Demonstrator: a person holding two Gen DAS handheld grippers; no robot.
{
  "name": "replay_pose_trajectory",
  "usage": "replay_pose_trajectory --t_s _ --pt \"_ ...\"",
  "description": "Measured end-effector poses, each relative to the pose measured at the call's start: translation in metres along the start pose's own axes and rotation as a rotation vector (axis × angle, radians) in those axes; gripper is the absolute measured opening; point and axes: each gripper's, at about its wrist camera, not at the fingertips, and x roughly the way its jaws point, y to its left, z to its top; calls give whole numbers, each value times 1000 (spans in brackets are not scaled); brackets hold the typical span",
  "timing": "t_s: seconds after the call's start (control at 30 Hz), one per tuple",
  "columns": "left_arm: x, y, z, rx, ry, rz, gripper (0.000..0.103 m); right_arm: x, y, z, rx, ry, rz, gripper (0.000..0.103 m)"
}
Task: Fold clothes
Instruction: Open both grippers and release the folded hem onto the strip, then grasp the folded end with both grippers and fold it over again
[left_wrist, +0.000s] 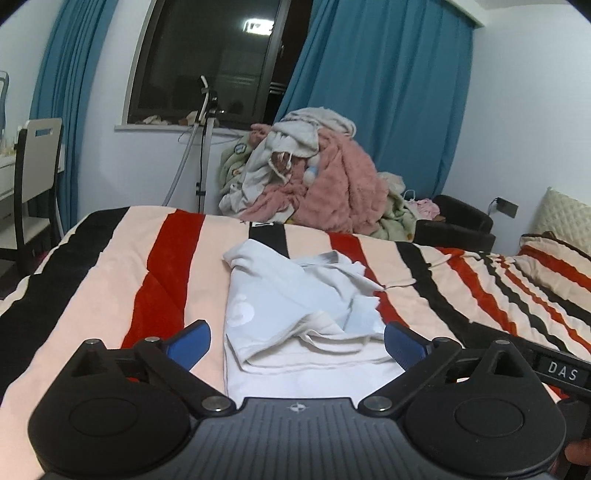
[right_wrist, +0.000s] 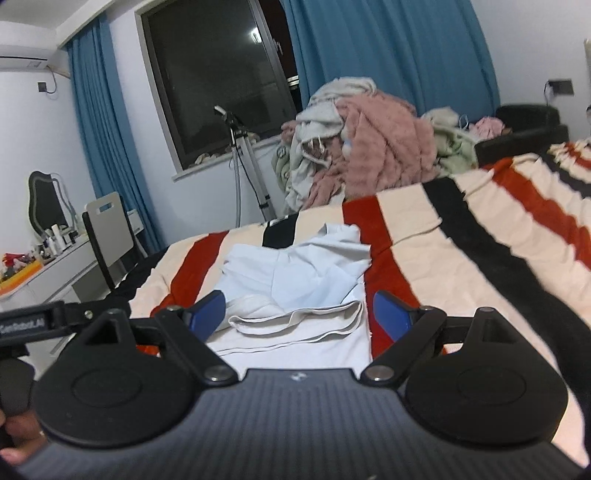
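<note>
Blue curtains (left_wrist: 388, 110) frame a dark window (left_wrist: 210, 59) in a bedroom, and below us lies a bed (left_wrist: 110, 266) covered with a blanket striped in cream, red and black. On it lies a pale blue garment (left_wrist: 291, 295), partly folded and rumpled, its hem layers stacked at the near edge.

From the left wrist camera we see the left tongs (left_wrist: 297, 341) spread wide, blue fingertips (left_wrist: 192, 341) on either side of the garment's near hem, holding nothing. We cannot tell whether they touch the cloth. At the lower right edge, part of the other tool shows, lettered "DAS".

From the right wrist camera the right tongs (right_wrist: 299, 314) are likewise spread and empty, straddling the same hem; the left fingertip overlaps the fabric's edge in view. The garment (right_wrist: 295, 273) looks flatter from here.

Beyond the bed a heap of clothes (left_wrist: 314, 173), pink fleece and grey and green items, stands under the window, with a tripod (left_wrist: 205, 147) beside it.

Only the right view shows the bench (right_wrist: 48, 273) at left crowded with small bottles, a mirror (right_wrist: 46, 199), an air conditioner (right_wrist: 26, 59) high on the wall, and a hand (right_wrist: 18, 439) at the lower left corner. Only the left view shows a quilted cream pillow (left_wrist: 569, 221) at far right. A chair (left_wrist: 35, 177) appears in both.
</note>
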Motion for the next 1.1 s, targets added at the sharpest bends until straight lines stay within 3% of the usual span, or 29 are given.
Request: replay_pose_trajectory --t_s 0.1,0.13,0.17,0.2,0.23,0.3,0.33,0.37,0.43,0.6,0.73,0.83,0.9,0.97,1.03,1.07,1.1 --pt "-16 -2 -9 -17 7 -15 101 -21 7 -5 -51 -33 9 88" --pt "-21 -2 -13 -25 12 -20 101 -27 10 -6 -77 -41 12 71" --pt "-26 -2 -16 -34 18 -26 101 -32 15 -8 -105 -45 -13 40" --pt "-30 -2 -20 -43 23 -32 101 -36 19 -10 -131 -49 -35 27" --pt "-35 -2 -23 -51 28 -37 101 -39 20 -11 -136 -50 -43 23" --pt "-44 -2 -30 -69 38 -49 101 -44 19 -14 -120 -49 -30 26" --pt "-49 -2 -33 -78 43 -54 101 -45 18 -14 -104 -45 -25 33" --pt "-52 -2 -37 -91 52 -61 101 -46 16 -13 -89 -41 -24 65" --pt "-49 4 -42 -156 99 -88 101 -46 15 -14 -75 -46 -55 103" --pt "-20 29 -64 -390 257 -162 101 -38 9 -18 -41 -24 -66 103" --pt "12 59 -94 -660 381 -225 97 -29 2 -21 17 20 -87 103" --pt "31 76 -115 -843 407 -225 89 -24 -9 -28 139 77 -63 103" --pt "41 83 -124 -945 391 -211 87 -13 -24 -36 329 157 34 103" --pt "48 86 -127 -995 357 -205 74 2 -39 -55 563 254 153 102" --pt "51 87 -126 -986 345 -162 31 20 -49 -78 772 358 238 102" --pt "53 87 -127 -986 343 -138 22 27 -52 -89 846 398 260 102" --pt "54 88 -129 -1002 337 -138 13 27 -55 -91 861 384 243 101"
